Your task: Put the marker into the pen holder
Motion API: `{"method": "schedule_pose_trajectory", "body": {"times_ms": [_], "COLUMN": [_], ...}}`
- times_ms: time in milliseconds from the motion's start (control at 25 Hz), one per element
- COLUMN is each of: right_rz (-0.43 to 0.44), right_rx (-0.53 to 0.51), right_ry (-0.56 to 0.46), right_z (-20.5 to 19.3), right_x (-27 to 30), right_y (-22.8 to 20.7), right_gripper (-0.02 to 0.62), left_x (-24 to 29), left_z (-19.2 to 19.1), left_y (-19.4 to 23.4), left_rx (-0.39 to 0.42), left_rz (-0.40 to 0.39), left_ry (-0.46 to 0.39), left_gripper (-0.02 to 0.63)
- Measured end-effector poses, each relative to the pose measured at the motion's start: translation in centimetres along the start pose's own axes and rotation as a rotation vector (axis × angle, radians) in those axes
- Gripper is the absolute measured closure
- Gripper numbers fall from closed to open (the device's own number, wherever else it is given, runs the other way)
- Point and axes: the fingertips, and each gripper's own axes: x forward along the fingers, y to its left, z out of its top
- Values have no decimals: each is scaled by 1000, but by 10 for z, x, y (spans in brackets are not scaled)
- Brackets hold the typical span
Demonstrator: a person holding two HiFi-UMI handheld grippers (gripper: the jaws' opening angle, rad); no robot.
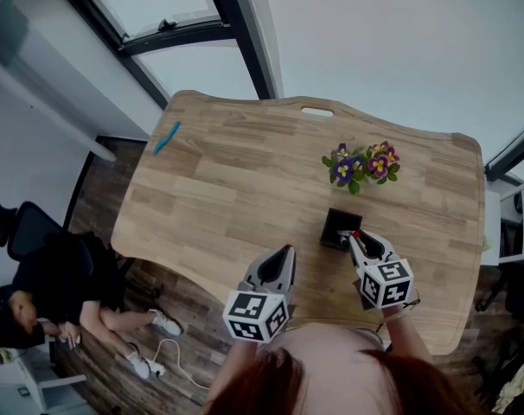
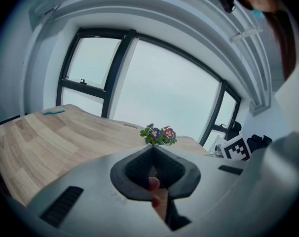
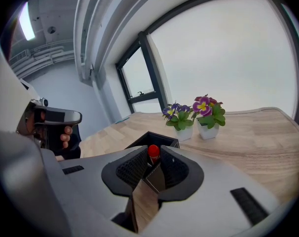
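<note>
Grey hand-held grippers (image 1: 287,251), black-white marker cubes (image 1: 256,316)

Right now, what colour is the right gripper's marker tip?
Red marker tip; clearest in the right gripper view.

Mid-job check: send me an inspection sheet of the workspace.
Surface: wooden table, mostly bare.
Job's things: red-tipped marker upright at the black pen holder; cannot tell if it is inside.
Clutter: potted flowers; teal item near the far left edge.
Grippers: left hand-held gripper shut, empty; right hand-held gripper shut on marker.
Cables: white cable on the floor left of the table.
Surroundings: windows; seated person at left.
</note>
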Motion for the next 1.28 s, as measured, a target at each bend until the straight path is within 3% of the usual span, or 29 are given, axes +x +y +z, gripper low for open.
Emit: {"method": "schedule_pose_trajectory", "body": {"times_ms": [800,1280], "right_rz": [-77,-127], "right_rx": [-42,-43], "right_ry": [-147,-227], "right_z": [28,38], "right_x": [-39,-72], "right_y": [6,10], "right_gripper": [535,560], "left_x": [-4,-6], "left_z": [12,17], "left_y": [-21,-37], "left_rx": [57,143], "left_rz": [-88,-127], "left_ry": [-35,-48], "left_gripper": [604,604]}}
